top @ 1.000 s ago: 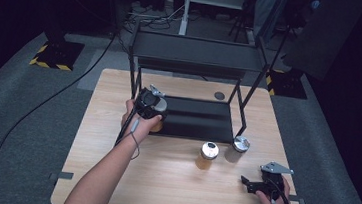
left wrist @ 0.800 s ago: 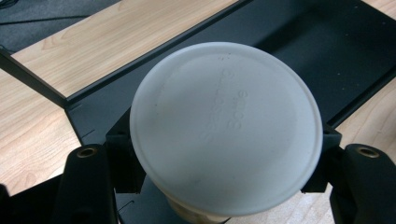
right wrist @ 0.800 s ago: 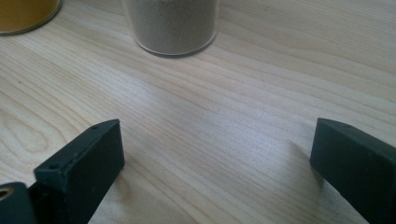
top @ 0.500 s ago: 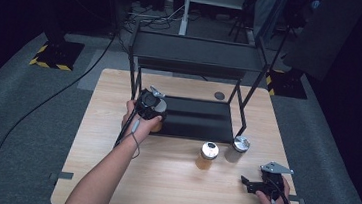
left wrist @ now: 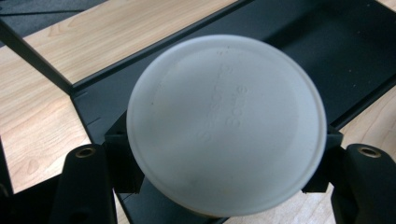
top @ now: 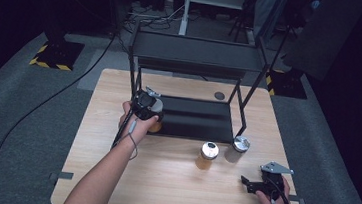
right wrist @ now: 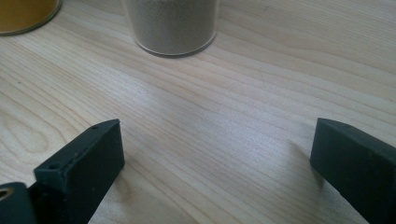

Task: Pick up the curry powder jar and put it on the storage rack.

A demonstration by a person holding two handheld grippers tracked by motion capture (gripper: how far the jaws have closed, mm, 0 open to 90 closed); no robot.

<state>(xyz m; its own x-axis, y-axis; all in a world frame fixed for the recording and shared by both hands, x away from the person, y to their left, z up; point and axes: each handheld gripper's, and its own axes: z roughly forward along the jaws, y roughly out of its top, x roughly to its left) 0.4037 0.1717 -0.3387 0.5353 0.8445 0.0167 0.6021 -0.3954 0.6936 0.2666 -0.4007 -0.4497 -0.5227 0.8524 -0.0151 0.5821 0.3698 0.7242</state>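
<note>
Left gripper jaws clamp a white-lidded jar at the black shelf; right gripper jaws wide near the amber-filled jar and grey-powder jar.

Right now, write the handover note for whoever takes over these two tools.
Left tool: shut on the white-lidded jar, held over the front left corner of the rack's black lower shelf.
Right tool: open, holding nothing, low over the table near its front right corner.
Amber jar and grey-filled jar stand on the table in front of the rack, apart from each other.
Done: first jar brought to the shelf.
Left: probably set it down and release, then shelve the other two.
</note>
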